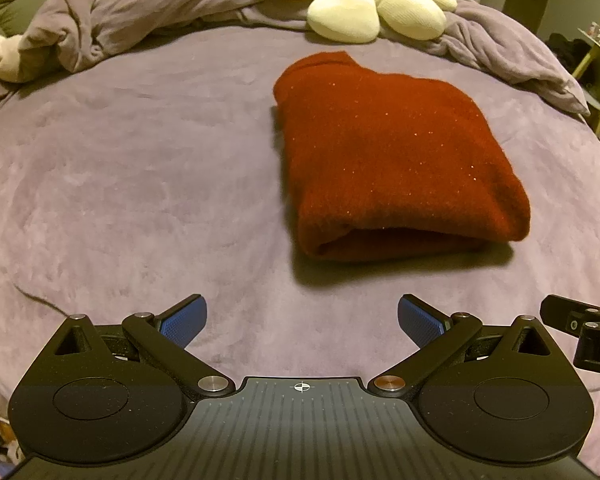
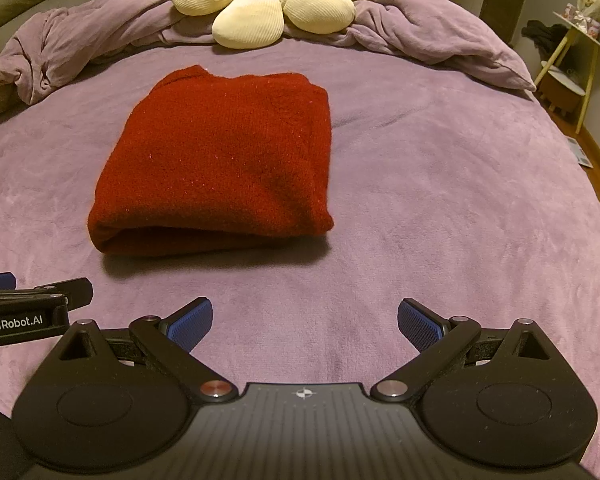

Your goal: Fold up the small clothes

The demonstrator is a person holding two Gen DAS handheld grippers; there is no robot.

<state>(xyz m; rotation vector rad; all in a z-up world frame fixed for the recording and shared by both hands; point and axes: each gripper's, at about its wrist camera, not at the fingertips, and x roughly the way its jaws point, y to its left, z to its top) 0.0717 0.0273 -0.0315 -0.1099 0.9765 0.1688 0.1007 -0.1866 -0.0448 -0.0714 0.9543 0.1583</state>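
Red sweater (image 2: 216, 160) sits folded mid-frame on the purple bed (image 2: 440, 200), flower pillow (image 2: 272, 0) up top; left gripper (image 1: 302, 322) and right gripper (image 2: 305, 324) fingers both spread wide, holding nothing.

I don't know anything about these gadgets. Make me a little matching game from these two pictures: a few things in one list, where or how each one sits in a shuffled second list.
Things:
1. red sweater
2. flower cushion
3. left gripper
4. bunched blanket

States:
A. open, holding nothing
B. heaped along the far edge of the bed
C. folded, lying flat on the purple bedspread
D. cream petals, pink centre, resting on the heap

Pairs: 1-C, 2-D, 3-A, 4-B
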